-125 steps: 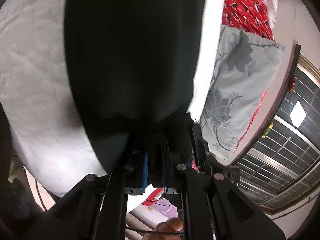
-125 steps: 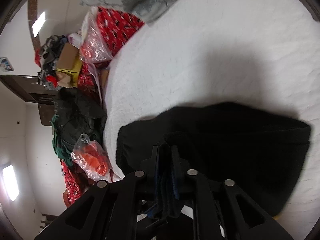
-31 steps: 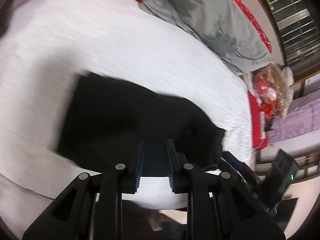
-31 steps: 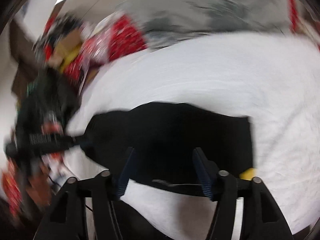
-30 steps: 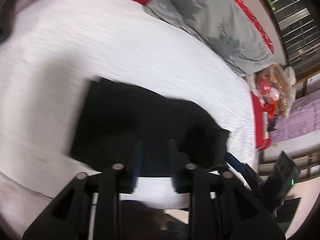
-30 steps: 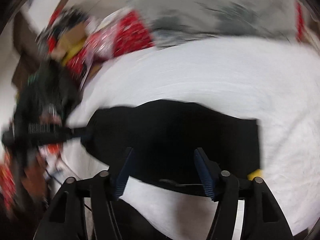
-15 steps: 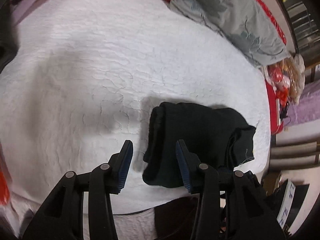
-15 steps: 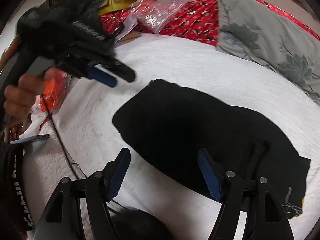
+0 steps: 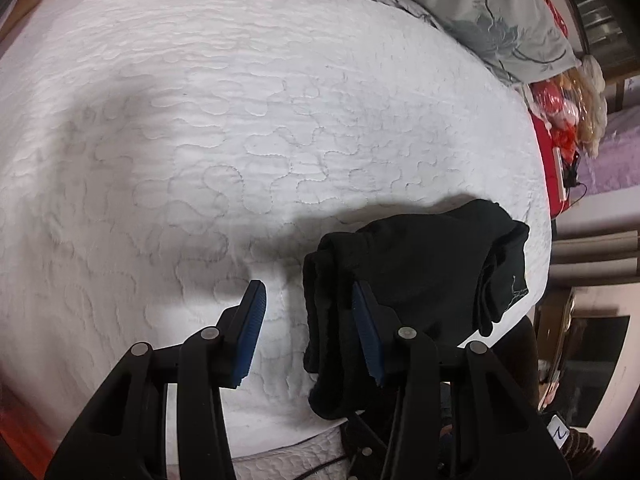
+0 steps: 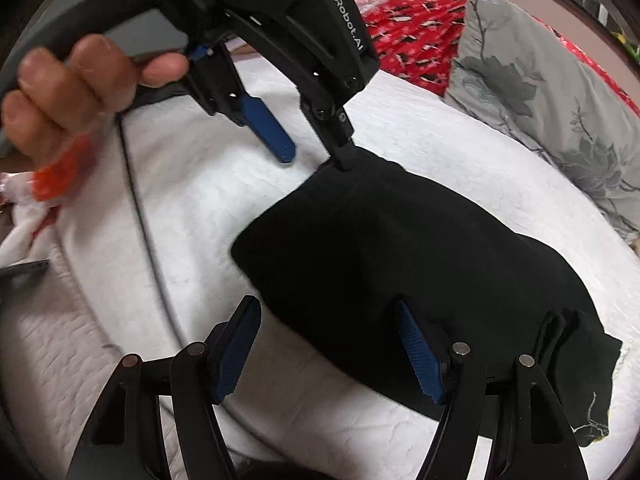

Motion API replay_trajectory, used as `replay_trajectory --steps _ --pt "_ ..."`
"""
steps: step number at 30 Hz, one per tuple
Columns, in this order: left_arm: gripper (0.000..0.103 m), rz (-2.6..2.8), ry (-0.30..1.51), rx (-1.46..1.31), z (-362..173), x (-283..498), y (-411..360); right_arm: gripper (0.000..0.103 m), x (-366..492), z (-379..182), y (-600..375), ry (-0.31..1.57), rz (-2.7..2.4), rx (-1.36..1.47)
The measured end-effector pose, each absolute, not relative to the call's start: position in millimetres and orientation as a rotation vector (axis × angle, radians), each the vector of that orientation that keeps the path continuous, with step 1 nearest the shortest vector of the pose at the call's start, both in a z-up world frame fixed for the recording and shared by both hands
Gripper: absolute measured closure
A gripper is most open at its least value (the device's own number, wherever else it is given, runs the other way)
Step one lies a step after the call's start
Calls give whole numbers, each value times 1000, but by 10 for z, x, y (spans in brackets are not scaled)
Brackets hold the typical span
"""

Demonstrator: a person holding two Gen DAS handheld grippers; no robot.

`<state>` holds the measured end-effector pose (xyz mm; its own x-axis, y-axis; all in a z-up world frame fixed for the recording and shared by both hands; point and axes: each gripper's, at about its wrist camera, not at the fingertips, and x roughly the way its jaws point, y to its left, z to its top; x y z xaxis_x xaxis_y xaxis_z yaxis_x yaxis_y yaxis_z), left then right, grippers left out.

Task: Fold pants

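Both my grippers had let go of the pants [image 9: 416, 276], which now lay as a compact folded bundle near the bed's [image 9: 240, 120] front edge, with my left gripper [image 9: 306, 322] and right gripper [image 10: 328, 344] spread wide above it, so I judged the folding essentially done.

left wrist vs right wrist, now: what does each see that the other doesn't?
Left wrist only: a purple cover at the far right edge, and its own open left hand-held gripper from behind.

Right wrist only: the person's hand holding that gripper from outside, one finger touching the pants' far edge, and a cable along the bed edge.

Both: folded black pants on the white quilted bed, grey flowered pillow.
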<state>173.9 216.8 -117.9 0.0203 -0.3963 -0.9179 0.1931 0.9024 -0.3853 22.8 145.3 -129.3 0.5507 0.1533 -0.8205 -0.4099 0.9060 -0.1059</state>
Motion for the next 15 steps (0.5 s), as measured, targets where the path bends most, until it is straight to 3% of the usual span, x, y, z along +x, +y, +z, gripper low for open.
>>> replay_trajectory --steps 3,10,14,15 --pt "45 -479 1495 -204 -1258 1797 2197 31 271 -1353 1527 917 292 -340" --pt "43 -604 1541 -349 -1375 1923 2149 30 300 -1388 1585 888 258 -377" --pt "42 -623 1549 -296 -1410 1916 2017 32 316 -1404 1603 876 252 -397" --pt "48 -617 1539 -301 -1389 1909 2017 32 320 -1404 1609 871 252 -403"
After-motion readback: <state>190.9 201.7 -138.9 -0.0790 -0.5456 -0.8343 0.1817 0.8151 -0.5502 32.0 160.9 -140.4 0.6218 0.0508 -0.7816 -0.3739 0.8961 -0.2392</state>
